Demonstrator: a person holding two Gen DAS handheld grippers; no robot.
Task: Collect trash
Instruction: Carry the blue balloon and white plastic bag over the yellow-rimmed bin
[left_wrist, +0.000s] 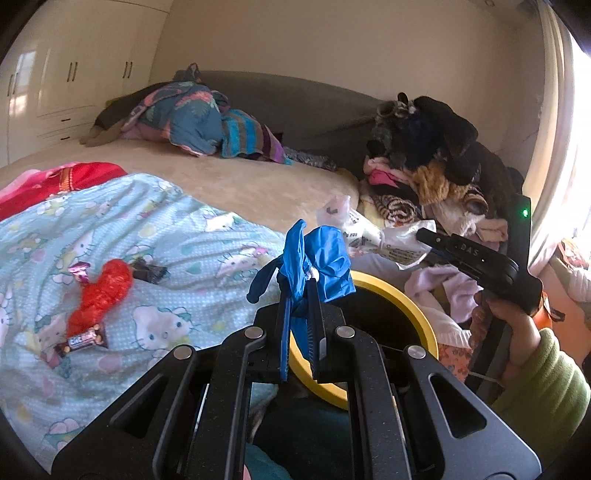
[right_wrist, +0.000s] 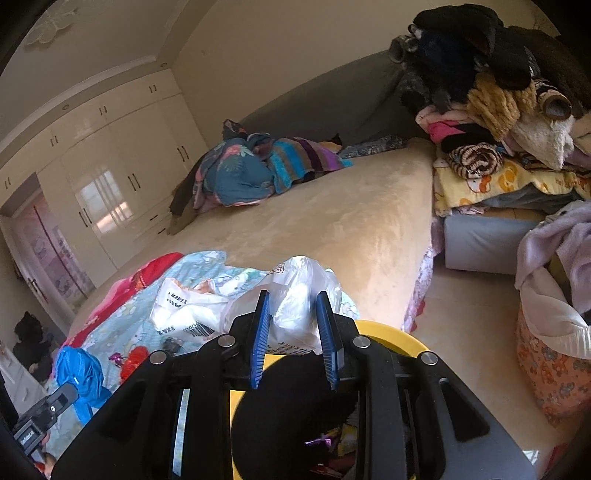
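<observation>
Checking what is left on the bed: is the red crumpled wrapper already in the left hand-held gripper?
No, the red wrapper lies on the patterned blanket, while the left hand-held gripper is clamped on a blue glove.

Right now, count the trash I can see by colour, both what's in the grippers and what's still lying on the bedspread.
Blue: 1, glove in left gripper
White: 1, plastic bag in right gripper
Red: 1, crumpled plastic
Dark brown: 2, candy wrappers
Pink foil: 1, wrapper
Total: 6

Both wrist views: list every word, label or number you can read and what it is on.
"DAS": on the side of the right gripper, seen from the left wrist view.
White plastic bag: black print and a barcode, too small to read.
Candy wrapper: white letters, too blurred to read.
</observation>
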